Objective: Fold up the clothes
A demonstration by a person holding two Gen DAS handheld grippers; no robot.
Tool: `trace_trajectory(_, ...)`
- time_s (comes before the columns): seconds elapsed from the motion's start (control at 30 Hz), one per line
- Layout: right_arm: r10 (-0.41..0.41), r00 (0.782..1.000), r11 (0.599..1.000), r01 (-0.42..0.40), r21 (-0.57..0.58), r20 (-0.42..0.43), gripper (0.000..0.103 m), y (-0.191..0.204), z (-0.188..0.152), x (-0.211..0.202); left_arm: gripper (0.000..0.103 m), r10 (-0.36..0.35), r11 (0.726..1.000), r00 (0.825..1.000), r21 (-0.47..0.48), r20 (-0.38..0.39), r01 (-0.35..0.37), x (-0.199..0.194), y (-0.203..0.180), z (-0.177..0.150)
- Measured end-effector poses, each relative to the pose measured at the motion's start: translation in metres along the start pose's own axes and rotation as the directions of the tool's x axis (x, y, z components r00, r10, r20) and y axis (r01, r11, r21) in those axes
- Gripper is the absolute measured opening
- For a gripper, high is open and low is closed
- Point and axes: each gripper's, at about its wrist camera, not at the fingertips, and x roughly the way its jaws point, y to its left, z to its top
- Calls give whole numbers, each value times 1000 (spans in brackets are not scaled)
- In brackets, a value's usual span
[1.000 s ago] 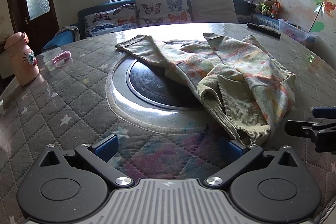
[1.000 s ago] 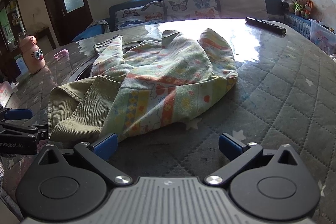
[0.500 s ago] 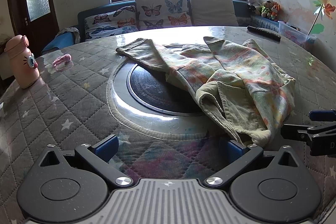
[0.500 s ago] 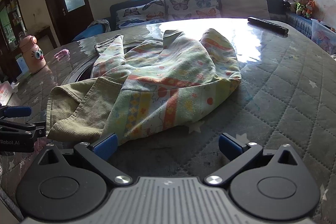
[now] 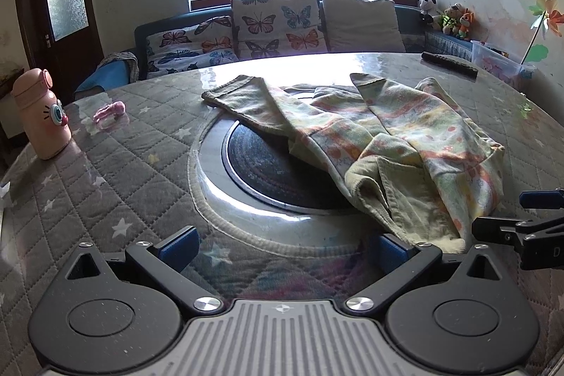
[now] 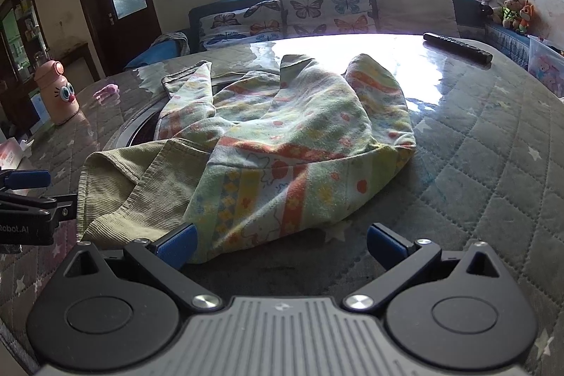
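Both grippers have drawn back a little from the garment (image 6: 282,147) since a second ago, so it sits slightly farther off in each view while the cloth itself lies as it did. It is a soft, crumpled piece, pastel print on one face and ribbed olive corduroy on the other, heaped across the middle of the round table (image 5: 88,164) with one sleeve over the dark glass disc (image 5: 275,164) set into the quilted, star-stitched cover. The left gripper (image 5: 282,244) is spread wide and holds nothing; the right gripper (image 6: 280,240) is equally wide and empty, its left blue pad touching the near hem. Toward the table's left edge stand a pink bottle (image 5: 40,113) (cartoon eyes on it) and a small pink item (image 5: 109,111); a black remote (image 6: 456,46) lies at the far right edge.
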Motion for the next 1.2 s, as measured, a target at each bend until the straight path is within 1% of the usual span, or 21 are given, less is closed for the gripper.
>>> trace_trajectory(0.17, -13, 1000, 999, 13, -36, 5, 103, 3, 7, 2, 103, 1, 1000, 1000, -2, 2, -1, 4, 4, 7)
trace_trajectory(0.37, -9, 999, 997, 12, -78, 37, 103, 6, 21, 3, 103, 16, 1000, 1000, 11, 15, -16, 12, 9, 21)
trace_trajectory(0.57, 1, 999, 996, 3, -89, 44, 103, 5, 38, 13, 103, 22, 999, 999, 32, 26, -23, 31, 9, 45)
trace_trajectory(0.63, 10, 999, 997, -7, -79, 43, 103, 2, 45, 19, 103, 12, 999, 1000, 31, 26, -13, 39, 9, 54)
trace_trajectory(0.87, -19, 997, 997, 25, -78, 71, 103, -13, 73, 35, 102, 0, 999, 1000, 37, 28, -1, 72, 6, 85)
trace_trajectory(0.93, -25, 997, 996, 32, -80, 77, 103, -18, 82, 41, 100, -5, 999, 1000, 42, 29, 3, 81, 4, 93)
trace_trajectory(0.97, -28, 996, 996, 35, -80, 80, 103, -20, 87, 44, 96, -2, 999, 1000, 46, 30, 1, 87, 3, 98)
trace_trajectory(1.03, -35, 996, 996, 42, -80, 86, 103, -25, 97, 51, 94, 3, 999, 1000, 51, 31, -5, 98, 2, 107)
trace_trajectory(1.17, -46, 995, 995, 54, -84, 93, 101, -33, 115, 71, 87, -16, 1000, 1000, 18, 7, 16, 123, 5, 123)
trace_trajectory(1.2, -48, 995, 995, 55, -84, 91, 99, -35, 119, 75, 87, -21, 1000, 1000, 9, -1, 21, 129, 7, 126)
